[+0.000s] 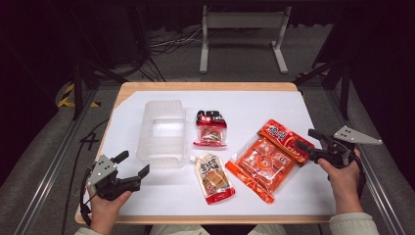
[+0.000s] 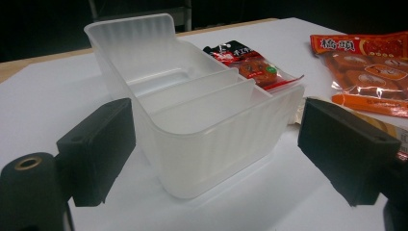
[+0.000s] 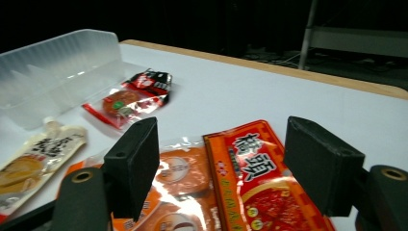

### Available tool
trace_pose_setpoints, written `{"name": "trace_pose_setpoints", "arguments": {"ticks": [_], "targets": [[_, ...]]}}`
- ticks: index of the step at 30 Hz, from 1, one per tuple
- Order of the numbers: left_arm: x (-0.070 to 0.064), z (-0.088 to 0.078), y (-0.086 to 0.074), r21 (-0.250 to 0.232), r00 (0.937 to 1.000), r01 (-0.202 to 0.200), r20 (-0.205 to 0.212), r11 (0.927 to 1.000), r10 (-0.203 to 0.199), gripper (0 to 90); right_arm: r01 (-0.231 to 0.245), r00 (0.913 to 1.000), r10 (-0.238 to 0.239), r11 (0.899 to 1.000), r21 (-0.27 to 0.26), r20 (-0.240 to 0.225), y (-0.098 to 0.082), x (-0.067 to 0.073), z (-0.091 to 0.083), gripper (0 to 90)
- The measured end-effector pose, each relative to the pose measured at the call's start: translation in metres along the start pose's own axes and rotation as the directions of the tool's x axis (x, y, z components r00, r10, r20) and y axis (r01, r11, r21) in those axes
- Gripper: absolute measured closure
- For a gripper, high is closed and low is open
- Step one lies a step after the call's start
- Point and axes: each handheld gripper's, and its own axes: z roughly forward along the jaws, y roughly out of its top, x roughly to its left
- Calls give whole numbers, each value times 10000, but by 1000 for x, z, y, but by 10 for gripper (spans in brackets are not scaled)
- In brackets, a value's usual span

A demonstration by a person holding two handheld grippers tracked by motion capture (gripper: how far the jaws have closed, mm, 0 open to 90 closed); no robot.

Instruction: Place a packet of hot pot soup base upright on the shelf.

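A translucent plastic container [image 1: 164,132] with inner dividers lies on the white table top [image 1: 254,105], left of centre. My left gripper [image 1: 133,163] hovers open just in front of it, and in the left gripper view the container's near corner [image 2: 202,130] sits between the wide black jaws without touching them. A large orange snack bag [image 1: 262,164] lies right of centre, with a red-orange packet [image 1: 284,139] overlapping its far end. My right gripper [image 1: 306,138] is open above that packet [image 3: 260,178], with nothing between its pads.
A small red and black snack packet [image 1: 211,128] lies beside the container. A spouted pouch [image 1: 214,177] lies nearer the front edge. The table's wooden rim [image 1: 205,86] runs along the back, and a metal stand [image 1: 242,22] is on the floor beyond.
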Motion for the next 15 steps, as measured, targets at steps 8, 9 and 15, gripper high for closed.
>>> {"name": "trace_pose_setpoints", "arguments": {"ticks": [8, 9, 15], "targets": [[1, 1, 0, 24, 9999, -38, -101, 10000, 38, 135, -459, 9986, 461, 9989, -45, 266, -1, -17, 7, 277], [2, 1, 0, 33, 9999, -26, -104, 10000, 26, 135, -516, 9982, 517, 9987, -22, 296, -1, -18, 7, 276], [1, 0, -1, 39, 9999, -56, -98, 10000, 57, 133, -658, 9929, 626, 9974, 290, 1012, -6, -27, 11, 261]]}}
